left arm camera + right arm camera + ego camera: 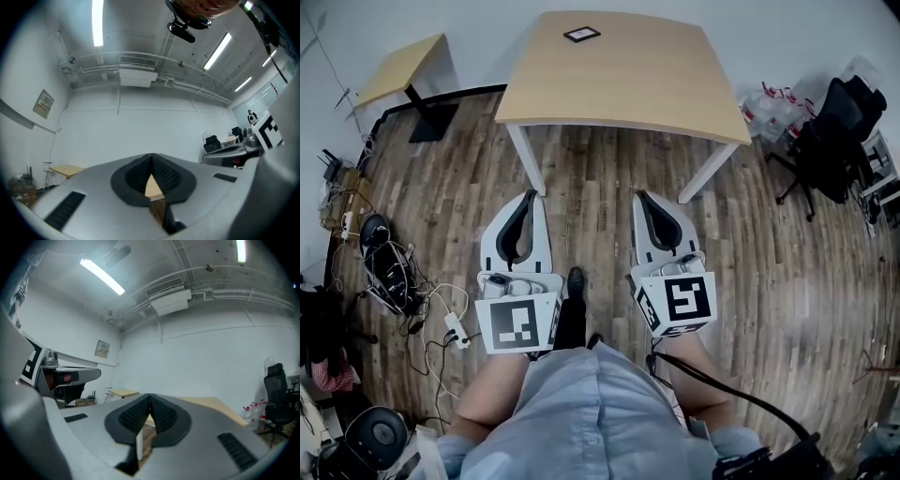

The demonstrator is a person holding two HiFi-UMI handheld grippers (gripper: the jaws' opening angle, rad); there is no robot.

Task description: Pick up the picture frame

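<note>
Wood-plank floor, white walls, both grippers held short of the table.
Lower centre: left gripper and right gripper sat side by side over the floor, each with jaws pressed together and nothing between them. Cable clutter lay at the left edge. Past the tips, upper centre, stood the light wood table on white legs. The picture frame lay flat near its far edge, well apart from both grippers. Office chair was upper right.
</note>
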